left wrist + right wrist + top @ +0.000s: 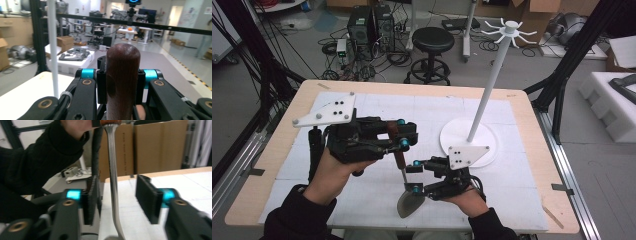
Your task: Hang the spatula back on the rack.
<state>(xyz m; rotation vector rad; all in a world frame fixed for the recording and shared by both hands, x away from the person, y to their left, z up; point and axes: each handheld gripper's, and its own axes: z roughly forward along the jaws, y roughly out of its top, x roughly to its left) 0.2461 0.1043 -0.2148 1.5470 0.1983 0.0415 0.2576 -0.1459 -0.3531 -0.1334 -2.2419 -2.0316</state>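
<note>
Left tongs (122, 75) clamped on spatula handle (122, 75); right tongs (117, 197) wide around its shaft (112, 170).

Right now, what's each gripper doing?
Left gripper: shut on the spatula's wooden handle.
Right gripper: open, its jaws either side of the metal shaft, not touching.

Left gripper (404, 134) held up off tabletop, left of centre, pointing right. Left hand (334, 172) grips its body from below, dark sleeve at near edge. Fingers (100, 86) clamped on both sides of brown wooden handle (122, 80).

Right gripper (416, 176) lower, nearer, pointing left. Right hand (467, 197) under it, dark cuff. Fingers (146, 197) spread apart, metal shank (113, 180) between them, touching neither.
</note>
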